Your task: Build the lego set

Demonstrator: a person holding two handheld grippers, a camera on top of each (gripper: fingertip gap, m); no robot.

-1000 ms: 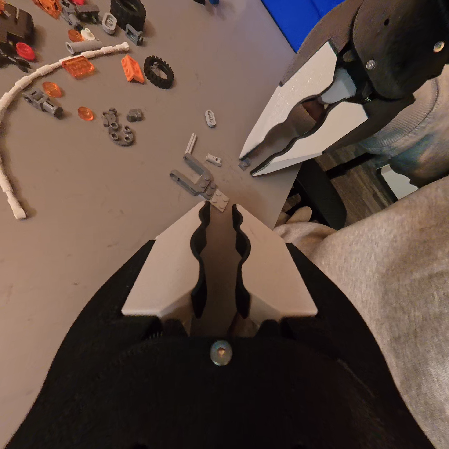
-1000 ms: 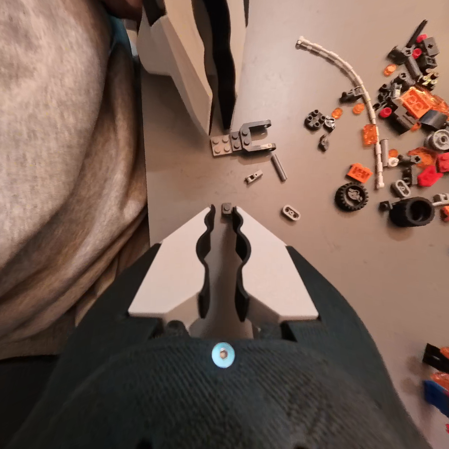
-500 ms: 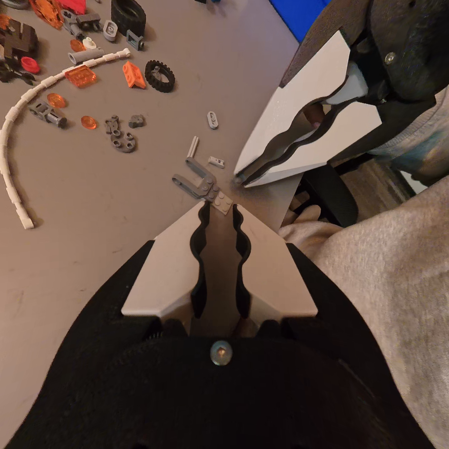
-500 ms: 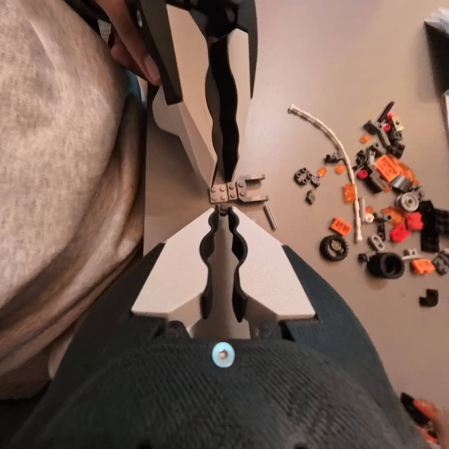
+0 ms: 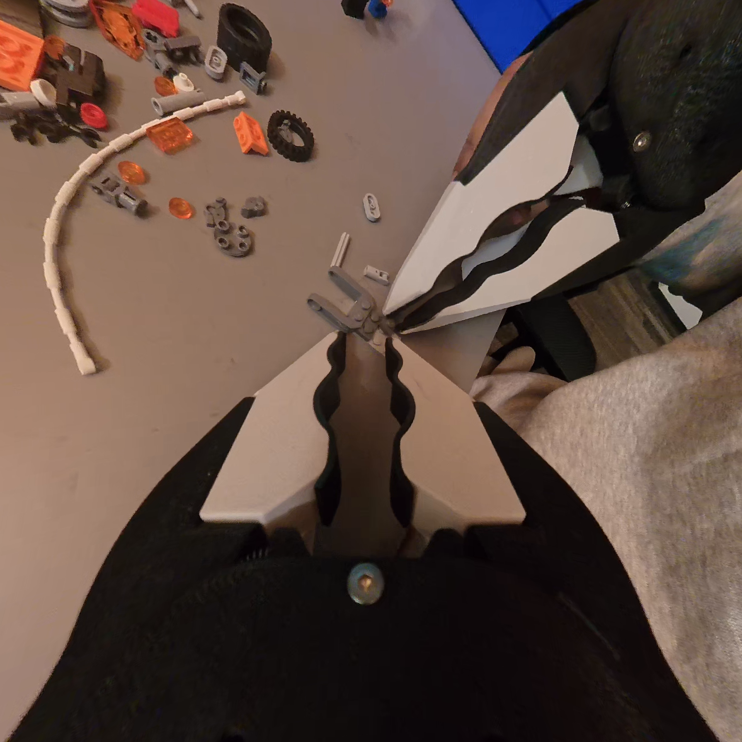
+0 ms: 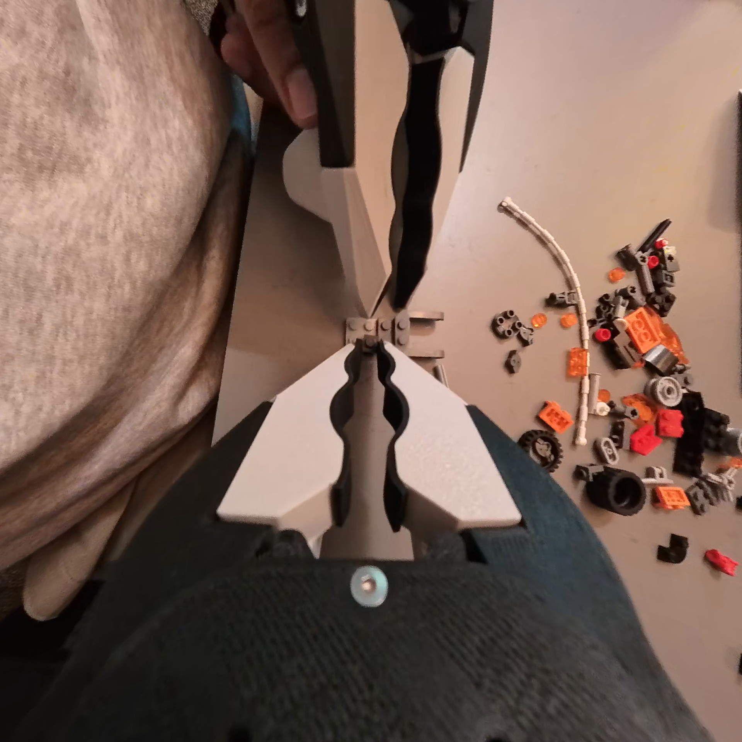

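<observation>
Near the worktop (image 5: 200, 401) edge, the grey plate (image 6: 371, 326) with its fork end sits clamped in the left gripper (image 5: 363, 341). The right gripper (image 6: 367, 348), closed on a small dark stud piece (image 6: 368, 344), presses it against the plate. Loose bricks (image 6: 642, 361) lie scattered well apart.

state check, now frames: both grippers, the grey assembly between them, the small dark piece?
Left gripper: shut on the tan end of the grey forked plate assembly.
Right gripper: shut on the small dark grey stud piece.
Grey forked plate assembly: level, fork pointing away from the person.
Small dark grey stud piece: against the assembly's near edge; seating not clear.
White ribbed hose: loose, curved on the table.
</observation>
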